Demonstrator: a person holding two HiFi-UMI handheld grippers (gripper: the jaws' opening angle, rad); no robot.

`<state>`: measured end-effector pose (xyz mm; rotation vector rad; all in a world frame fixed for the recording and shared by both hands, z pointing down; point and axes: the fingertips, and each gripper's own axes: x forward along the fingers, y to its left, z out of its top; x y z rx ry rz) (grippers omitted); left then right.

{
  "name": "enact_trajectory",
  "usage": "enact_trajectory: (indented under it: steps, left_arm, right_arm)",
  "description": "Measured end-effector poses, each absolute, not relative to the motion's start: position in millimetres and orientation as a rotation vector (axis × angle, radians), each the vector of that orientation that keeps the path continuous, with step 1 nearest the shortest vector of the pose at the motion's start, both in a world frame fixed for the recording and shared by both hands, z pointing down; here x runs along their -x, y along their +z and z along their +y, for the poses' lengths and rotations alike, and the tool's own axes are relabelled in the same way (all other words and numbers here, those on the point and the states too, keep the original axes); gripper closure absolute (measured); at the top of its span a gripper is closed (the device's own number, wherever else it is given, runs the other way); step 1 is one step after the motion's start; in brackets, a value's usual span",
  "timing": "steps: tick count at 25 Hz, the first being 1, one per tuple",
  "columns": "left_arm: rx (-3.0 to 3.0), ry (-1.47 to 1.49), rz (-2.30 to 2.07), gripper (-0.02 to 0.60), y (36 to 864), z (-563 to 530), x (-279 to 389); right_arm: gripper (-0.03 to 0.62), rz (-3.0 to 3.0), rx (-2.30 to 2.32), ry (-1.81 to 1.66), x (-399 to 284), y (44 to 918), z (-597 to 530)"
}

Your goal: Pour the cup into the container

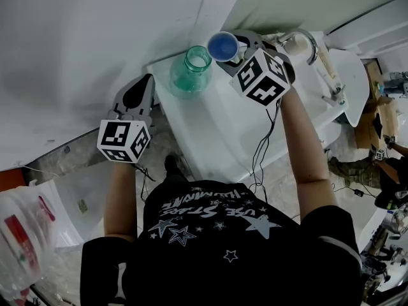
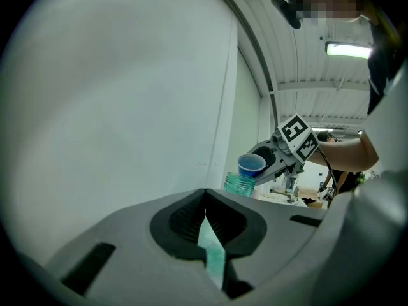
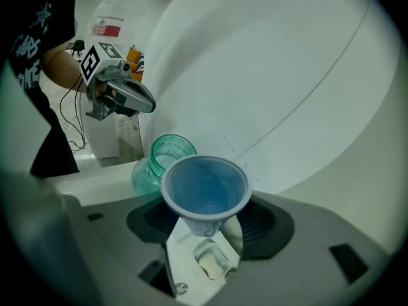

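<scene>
Head view: right tongs (image 1: 234,51) grip the upright cup (image 1: 222,44), jar (image 1: 191,72) just left; left tongs (image 1: 146,80) closed, empty.

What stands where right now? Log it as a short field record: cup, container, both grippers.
container: green see-through jar, open, standing on the white counter
cup: blue, roughly upright, raised beside the jar's mouth
right gripper: shut on the cup's lower body
left gripper: jaws together, nothing in them, off to the jar's left
pour: not yet begun
</scene>
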<state>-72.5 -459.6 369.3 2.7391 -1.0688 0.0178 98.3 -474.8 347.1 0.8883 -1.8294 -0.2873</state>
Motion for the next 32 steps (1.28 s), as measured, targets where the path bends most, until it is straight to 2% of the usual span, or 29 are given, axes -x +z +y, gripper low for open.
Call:
enact_trajectory:
  steps: [32]
  left_arm:
    - [-2.717,-0.02,-1.05,0.572,370.0,-455.3,73.7]
  right_arm:
    - [0.321,-1.629,-0.838,-0.452,-100.3,343.9,-485.1]
